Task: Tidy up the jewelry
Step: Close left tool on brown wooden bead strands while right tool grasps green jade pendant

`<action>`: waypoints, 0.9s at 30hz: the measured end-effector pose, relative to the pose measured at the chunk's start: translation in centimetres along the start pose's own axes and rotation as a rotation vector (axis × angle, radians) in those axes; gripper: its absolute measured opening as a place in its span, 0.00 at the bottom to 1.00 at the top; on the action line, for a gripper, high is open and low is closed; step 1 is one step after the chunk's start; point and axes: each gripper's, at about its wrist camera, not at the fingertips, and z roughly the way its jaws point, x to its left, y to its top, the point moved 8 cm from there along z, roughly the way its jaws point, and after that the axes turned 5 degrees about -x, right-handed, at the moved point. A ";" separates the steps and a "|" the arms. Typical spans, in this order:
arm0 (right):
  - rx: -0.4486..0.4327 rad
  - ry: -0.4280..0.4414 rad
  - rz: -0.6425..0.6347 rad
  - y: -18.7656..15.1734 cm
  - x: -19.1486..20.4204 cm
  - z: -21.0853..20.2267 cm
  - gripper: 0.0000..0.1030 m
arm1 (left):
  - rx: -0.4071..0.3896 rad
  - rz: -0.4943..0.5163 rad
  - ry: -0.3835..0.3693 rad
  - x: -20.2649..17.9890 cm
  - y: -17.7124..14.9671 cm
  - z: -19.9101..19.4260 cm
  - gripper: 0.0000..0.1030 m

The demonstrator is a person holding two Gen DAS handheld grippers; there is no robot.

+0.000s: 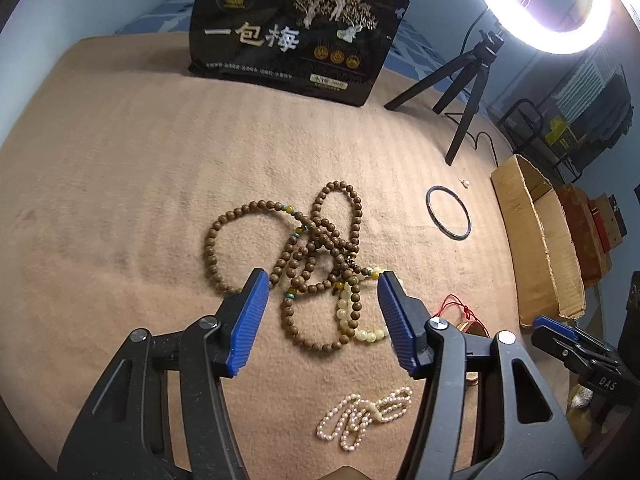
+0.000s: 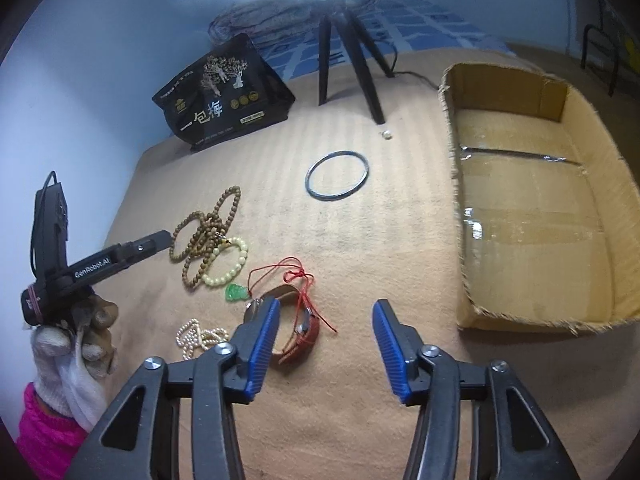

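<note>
Jewelry lies on a tan blanket (image 1: 120, 200). A tangled brown wooden bead string (image 1: 316, 240) and a pale yellow bead bracelet (image 1: 352, 320) sit just ahead of my open, empty left gripper (image 1: 324, 292). A pearl strand (image 1: 364, 416) lies under it. A dark bangle (image 1: 448, 211) lies further right. My right gripper (image 2: 326, 320) is open and empty above the blanket, beside a red-strap watch (image 2: 310, 330), a red cord (image 2: 296, 276) and a green jade pendant (image 2: 235, 292). The beads (image 2: 208, 236), the bracelet (image 2: 230, 262), the pearls (image 2: 196, 338) and the bangle (image 2: 336, 176) also show there.
An open, empty cardboard box (image 2: 536, 200) stands at the right edge of the blanket. A black snack bag (image 1: 296, 36) stands at the back. A ring light on a black tripod (image 1: 460, 84) stands behind the bangle. A small white bit (image 2: 386, 134) lies near the tripod's foot.
</note>
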 end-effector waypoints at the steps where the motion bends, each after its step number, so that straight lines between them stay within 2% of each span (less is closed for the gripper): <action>1: 0.005 0.003 -0.004 0.1 0.2 0.2 0.46 | 0.007 0.001 -0.003 0.0 0.1 0.3 0.53; 5: 0.044 0.034 -0.071 0.8 2.1 2.2 0.46 | 0.022 -0.001 -0.002 0.0 0.3 1.1 0.53; 10: 0.078 0.047 -0.268 0.5 5.9 4.3 0.47 | 0.038 -0.002 -0.008 0.1 0.4 2.0 0.49; 13: 0.104 0.058 -0.352 -0.1 7.6 5.5 0.40 | 0.049 -0.003 -0.014 0.2 0.5 2.4 0.48; 16: 0.109 0.061 -0.420 -0.1 9.1 6.1 0.39 | 0.061 0.004 -0.027 0.0 0.5 2.7 0.48; 19: 0.115 0.076 -0.458 -0.1 10.3 6.6 0.39 | 0.075 0.009 -0.040 -0.5 0.6 3.1 0.48; 27: 0.155 0.030 -0.543 -1.4 10.7 8.3 0.38 | 0.086 0.054 0.019 -0.5 0.7 4.5 0.48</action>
